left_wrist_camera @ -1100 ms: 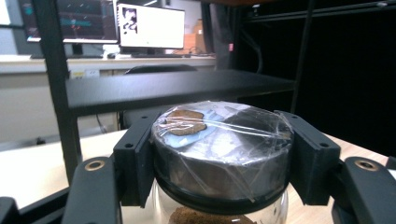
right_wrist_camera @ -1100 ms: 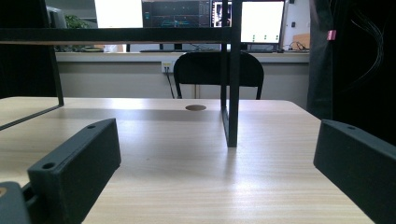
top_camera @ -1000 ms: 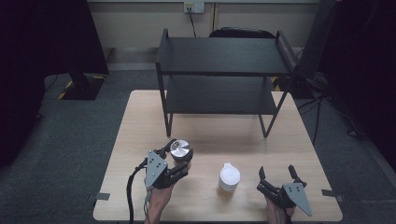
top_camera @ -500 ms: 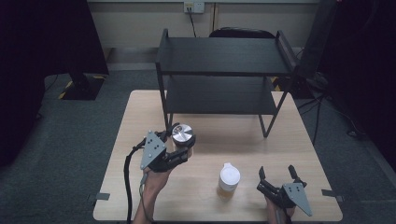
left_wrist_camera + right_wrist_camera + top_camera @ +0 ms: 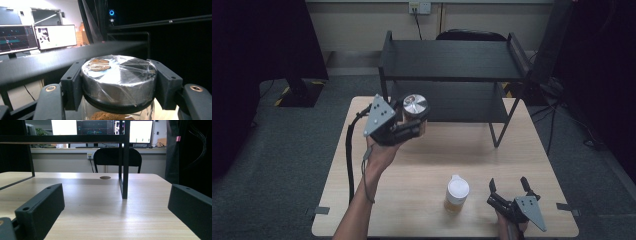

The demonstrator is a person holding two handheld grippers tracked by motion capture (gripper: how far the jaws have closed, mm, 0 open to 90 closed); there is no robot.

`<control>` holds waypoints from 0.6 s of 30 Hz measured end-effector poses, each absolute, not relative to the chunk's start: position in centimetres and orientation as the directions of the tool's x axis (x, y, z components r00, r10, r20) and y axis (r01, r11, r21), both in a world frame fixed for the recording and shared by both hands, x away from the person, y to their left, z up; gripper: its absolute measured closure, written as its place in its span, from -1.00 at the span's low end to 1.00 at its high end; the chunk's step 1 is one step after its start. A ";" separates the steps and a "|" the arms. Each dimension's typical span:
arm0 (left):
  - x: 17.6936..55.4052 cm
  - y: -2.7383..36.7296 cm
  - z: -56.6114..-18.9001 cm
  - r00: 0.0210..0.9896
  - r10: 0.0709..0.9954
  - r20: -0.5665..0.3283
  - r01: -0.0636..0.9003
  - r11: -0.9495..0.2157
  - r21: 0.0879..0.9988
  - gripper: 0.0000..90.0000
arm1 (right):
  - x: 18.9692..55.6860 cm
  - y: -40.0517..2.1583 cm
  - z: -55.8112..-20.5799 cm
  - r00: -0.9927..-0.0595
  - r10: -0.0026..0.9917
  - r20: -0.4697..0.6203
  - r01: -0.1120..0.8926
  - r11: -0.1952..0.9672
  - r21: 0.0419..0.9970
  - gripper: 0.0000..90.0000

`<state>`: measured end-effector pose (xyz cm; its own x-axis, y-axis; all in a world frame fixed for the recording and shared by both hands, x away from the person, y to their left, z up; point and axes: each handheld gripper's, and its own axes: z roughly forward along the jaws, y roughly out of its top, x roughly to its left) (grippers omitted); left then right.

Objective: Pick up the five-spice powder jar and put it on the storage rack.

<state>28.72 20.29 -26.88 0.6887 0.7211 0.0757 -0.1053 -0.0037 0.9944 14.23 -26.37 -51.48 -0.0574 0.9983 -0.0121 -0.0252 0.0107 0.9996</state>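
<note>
Sitting between left jaws: jar point(image 5: 118, 82)

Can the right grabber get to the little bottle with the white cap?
Probably yes. The right gripper rests open on the table just beside the white-capped bottle, with bare tabletop between them.

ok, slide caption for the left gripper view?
Left gripper fingers clamp a jar's silver lid near the black shelf.
</note>
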 end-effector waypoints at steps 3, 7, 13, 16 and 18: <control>29.9 19.2 -24.7 0.668 0.743 0.039 -0.081 0.021 0.997 -0.22 | 14.2 -26.4 -51.5 -0.061 0.998 -0.012 -0.025 0.011 1.000 -1.00; 30.2 17.9 -23.0 0.636 0.771 0.042 -0.081 0.012 0.997 -0.22 | 14.2 -26.5 -51.5 -0.063 0.998 -0.012 -0.025 0.011 1.000 -1.00; 30.8 16.0 -20.1 0.577 0.815 0.051 -0.105 0.012 0.994 -0.22 | 14.2 -26.5 -51.5 -0.062 0.998 -0.011 -0.024 0.009 1.000 -1.00; 31.5 15.0 -19.0 0.541 0.839 0.052 -0.104 0.006 0.995 -0.22 | 14.3 -26.4 -51.4 -0.061 0.998 -0.011 -0.023 0.009 1.000 -1.00; 32.3 14.2 -18.5 0.517 0.855 0.046 -0.093 0.002 0.996 -0.22 | 14.3 -26.5 -51.4 -0.062 0.998 -0.011 -0.020 0.010 1.000 -1.00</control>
